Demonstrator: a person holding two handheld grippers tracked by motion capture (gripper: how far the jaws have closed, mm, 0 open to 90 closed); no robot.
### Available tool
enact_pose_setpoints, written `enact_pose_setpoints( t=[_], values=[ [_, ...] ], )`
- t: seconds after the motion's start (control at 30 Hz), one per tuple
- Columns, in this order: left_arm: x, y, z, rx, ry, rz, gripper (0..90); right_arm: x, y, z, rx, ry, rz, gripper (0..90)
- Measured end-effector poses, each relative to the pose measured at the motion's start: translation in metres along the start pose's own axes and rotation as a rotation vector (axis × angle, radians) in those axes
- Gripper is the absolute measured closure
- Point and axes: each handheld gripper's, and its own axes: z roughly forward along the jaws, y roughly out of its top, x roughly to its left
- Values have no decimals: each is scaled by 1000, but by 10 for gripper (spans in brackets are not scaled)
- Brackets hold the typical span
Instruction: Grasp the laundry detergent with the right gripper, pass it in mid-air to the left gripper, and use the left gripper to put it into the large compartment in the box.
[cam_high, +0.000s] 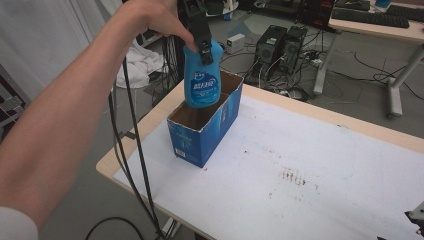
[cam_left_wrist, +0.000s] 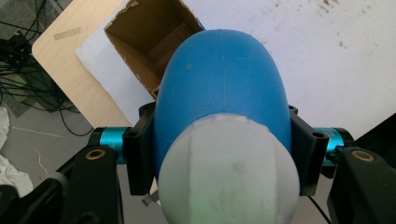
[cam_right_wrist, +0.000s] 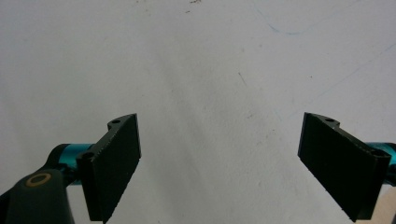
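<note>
A blue plastic bottle (cam_high: 202, 77) with a white cap hangs upright over the open top of a blue cardboard box (cam_high: 202, 132), its base just inside the opening. My left gripper (cam_high: 205, 47) is shut on the bottle near its top. In the left gripper view the bottle (cam_left_wrist: 222, 93) sits between the two black jaws, white cap nearest the camera, with the box's brown inside (cam_left_wrist: 152, 39) below it. My right gripper (cam_right_wrist: 219, 163) stands open above the white table cover, nothing between its jaws; a bit of it (cam_high: 416, 217) shows at the high view's bottom right corner.
The box stands near the far left corner of the table (cam_high: 300, 165), whose white cover carries small reddish stains (cam_high: 292, 176). Black cables (cam_high: 130, 165) hang beside the left edge. Beyond the table are computer towers (cam_high: 280, 42), a white cloth (cam_high: 142, 62) and another desk (cam_high: 380, 25).
</note>
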Motion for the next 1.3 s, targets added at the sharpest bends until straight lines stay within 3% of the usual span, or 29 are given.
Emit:
enact_pose_setpoints(
  t=[0.3,0.7,0.9,1.0,1.3],
  values=[
    [5,-5,16,19,-9,-11,382,2,-2,0,5,-6,1,126],
    [5,-12,58,40,-39,17,381,5,-5,4,28,-13,-8,126],
    [1,-18,87,37,-57,96,381,9,-7,8,43,-11,-17,127],
    [1,-21,98,43,-63,169,381,10,-8,9,54,-13,-21,126],
    [-3,-27,120,67,-86,330,381,12,-9,12,69,-14,-28,126]
  ],
)
